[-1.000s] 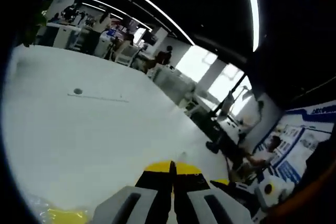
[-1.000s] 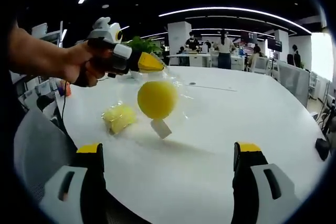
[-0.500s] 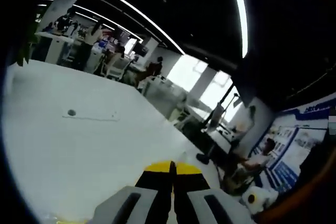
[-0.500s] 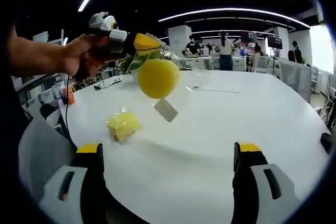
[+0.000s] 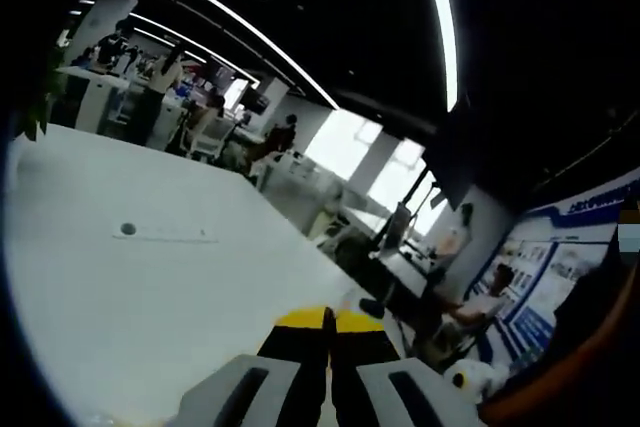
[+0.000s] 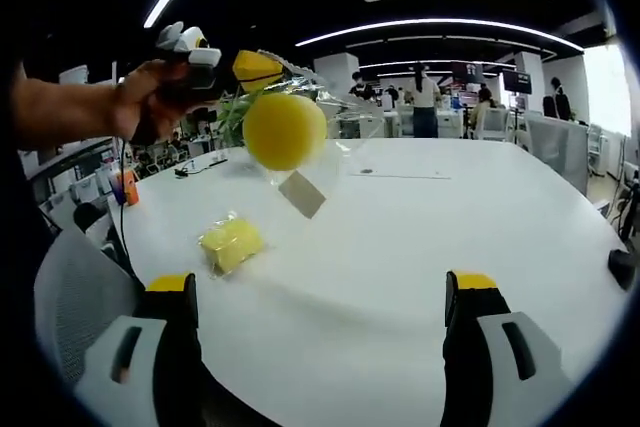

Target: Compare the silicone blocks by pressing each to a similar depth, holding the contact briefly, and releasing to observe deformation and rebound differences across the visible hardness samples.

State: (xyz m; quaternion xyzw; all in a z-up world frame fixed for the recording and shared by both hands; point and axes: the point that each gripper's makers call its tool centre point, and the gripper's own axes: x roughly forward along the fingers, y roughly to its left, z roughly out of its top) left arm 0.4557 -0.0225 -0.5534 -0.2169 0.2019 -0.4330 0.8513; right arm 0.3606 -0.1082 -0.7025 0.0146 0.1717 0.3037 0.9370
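Hanging clear above table [image 6: 420, 277], bagged yellow ball [image 6: 285, 130], left gripper [image 6: 255, 70] pinching bag

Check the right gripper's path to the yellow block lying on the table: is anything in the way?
Nothing visible blocks it. The yellow block lies in its clear wrap on bare white table, ahead of the open right gripper. The left gripper holds the bagged yellow ball up above the table, beyond the block.

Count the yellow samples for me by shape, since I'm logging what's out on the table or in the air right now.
Round yellow ball in a clear bag, hanging from the left hand-held gripper: 1
Yellow block in a clear wrap, lying on the white table: 1
Total: 2
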